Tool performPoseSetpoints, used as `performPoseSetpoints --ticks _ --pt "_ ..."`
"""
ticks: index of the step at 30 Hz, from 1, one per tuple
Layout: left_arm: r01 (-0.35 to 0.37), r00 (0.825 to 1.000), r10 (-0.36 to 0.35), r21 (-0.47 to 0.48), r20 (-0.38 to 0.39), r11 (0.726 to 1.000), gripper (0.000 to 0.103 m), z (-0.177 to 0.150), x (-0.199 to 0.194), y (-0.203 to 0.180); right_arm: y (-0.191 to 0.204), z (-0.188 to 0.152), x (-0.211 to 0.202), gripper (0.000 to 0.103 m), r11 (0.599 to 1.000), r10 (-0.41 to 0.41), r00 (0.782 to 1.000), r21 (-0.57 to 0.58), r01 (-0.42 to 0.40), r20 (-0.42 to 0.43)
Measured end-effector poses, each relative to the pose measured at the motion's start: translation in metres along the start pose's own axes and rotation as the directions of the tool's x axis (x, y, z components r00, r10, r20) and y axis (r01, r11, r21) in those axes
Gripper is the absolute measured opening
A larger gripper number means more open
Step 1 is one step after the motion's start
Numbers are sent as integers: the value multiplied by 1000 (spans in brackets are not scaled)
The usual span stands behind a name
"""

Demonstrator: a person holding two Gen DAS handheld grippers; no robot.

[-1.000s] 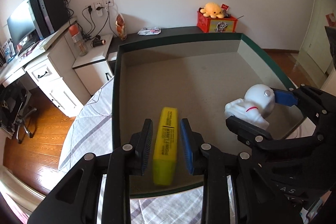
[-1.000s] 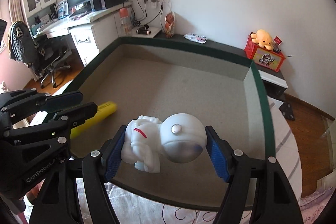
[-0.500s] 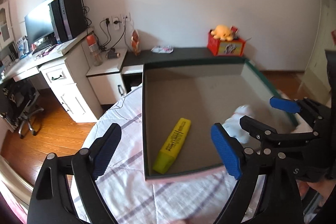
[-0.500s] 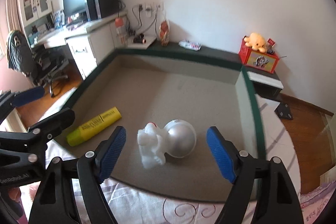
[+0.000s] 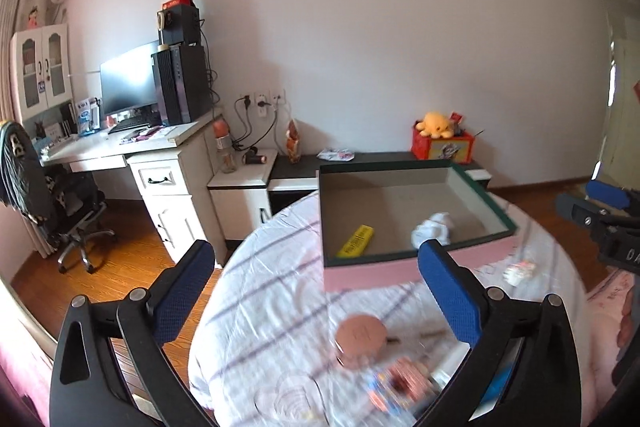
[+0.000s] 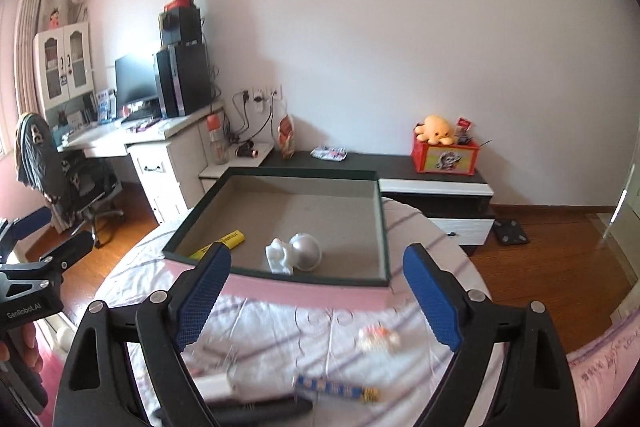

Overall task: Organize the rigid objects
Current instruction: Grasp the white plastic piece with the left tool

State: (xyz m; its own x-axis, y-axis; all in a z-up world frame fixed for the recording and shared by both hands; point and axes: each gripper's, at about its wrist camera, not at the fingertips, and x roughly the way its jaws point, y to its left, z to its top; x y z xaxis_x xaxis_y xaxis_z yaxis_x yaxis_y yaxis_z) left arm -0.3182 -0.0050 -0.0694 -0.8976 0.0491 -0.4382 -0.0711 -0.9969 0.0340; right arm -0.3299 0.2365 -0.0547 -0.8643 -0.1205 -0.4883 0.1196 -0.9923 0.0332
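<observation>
A shallow box [image 5: 412, 269] with a pink outer wall and dark green rim stands on the round table; it also shows in the right wrist view [image 6: 280, 289]. Inside it lie a yellow highlighter [image 5: 355, 246] [image 6: 232, 239] and a white astronaut figure [image 5: 432, 231] [image 6: 296, 254]. My left gripper [image 5: 316, 297] is open and empty, held above the table in front of the box. My right gripper [image 6: 316, 297] is open and empty, also pulled back from the box. Loose items lie on the cloth: a round pink compact [image 5: 360, 337], a small white-and-orange thing [image 6: 378, 338], a blue patterned stick [image 6: 336, 389].
The table has a white cloth with purple stripes [image 5: 272, 315]. A white desk [image 5: 160, 163] with monitor and an office chair [image 5: 68, 211] stand to the left. A low dark cabinet [image 6: 400, 167] with a red box and yellow plush runs along the wall.
Both grippers opened, let go of the highlighter and the astronaut inside the box, and drew back and up. The table's near side with loose items has come into view.
</observation>
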Motion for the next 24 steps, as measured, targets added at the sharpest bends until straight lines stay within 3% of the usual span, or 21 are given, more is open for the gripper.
performPoseSetpoints --ticks 8,15,24 --pt "54 998 -53 -13 35 998 103 -30 -57 -18 6 -39 -63 90 998 -57 997 -1 57 53" --pt "127 992 -126 22 -33 992 103 -61 -69 -47 1 -75 -86 90 996 -84 996 8 83 30" --pt "165 980 -154 77 -127 983 103 -97 -60 -87 -16 -108 -92 90 994 -101 995 32 101 -21"
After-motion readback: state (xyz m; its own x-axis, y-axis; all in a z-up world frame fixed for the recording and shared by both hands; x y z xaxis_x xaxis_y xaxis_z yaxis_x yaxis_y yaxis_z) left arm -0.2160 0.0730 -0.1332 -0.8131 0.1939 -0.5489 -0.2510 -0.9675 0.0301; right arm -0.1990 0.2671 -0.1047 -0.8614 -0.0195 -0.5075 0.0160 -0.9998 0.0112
